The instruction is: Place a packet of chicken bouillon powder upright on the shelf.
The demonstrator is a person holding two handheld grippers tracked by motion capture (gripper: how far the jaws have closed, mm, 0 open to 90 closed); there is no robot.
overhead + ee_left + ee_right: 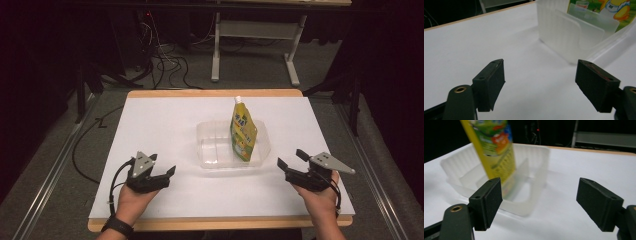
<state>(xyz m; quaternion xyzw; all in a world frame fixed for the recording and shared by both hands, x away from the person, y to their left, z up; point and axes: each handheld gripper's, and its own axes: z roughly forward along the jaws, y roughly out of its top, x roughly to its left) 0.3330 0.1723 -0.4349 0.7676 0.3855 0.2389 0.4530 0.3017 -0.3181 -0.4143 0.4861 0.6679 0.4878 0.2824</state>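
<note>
A yellow spouted drink pouch (243,129) with a white cap stands upright in the right part of a clear plastic tray (212,150) at the middle of the white table top. My left gripper (166,167) rests open near the front left, a short way from the tray, with nothing between its jaws. My right gripper (292,159) is open at the front right, just beyond the tray's right end. In the left gripper view the tray (564,32) lies ahead to the right. The right gripper view has the pouch (492,147) and tray (534,195) ahead at left.
The white sheet (160,120) covers a wood-edged table. Behind the table the floor carries cables (167,62) and a white frame stand (216,55). Dark curtains close both sides. A metal rail (45,185) runs along the floor at left.
</note>
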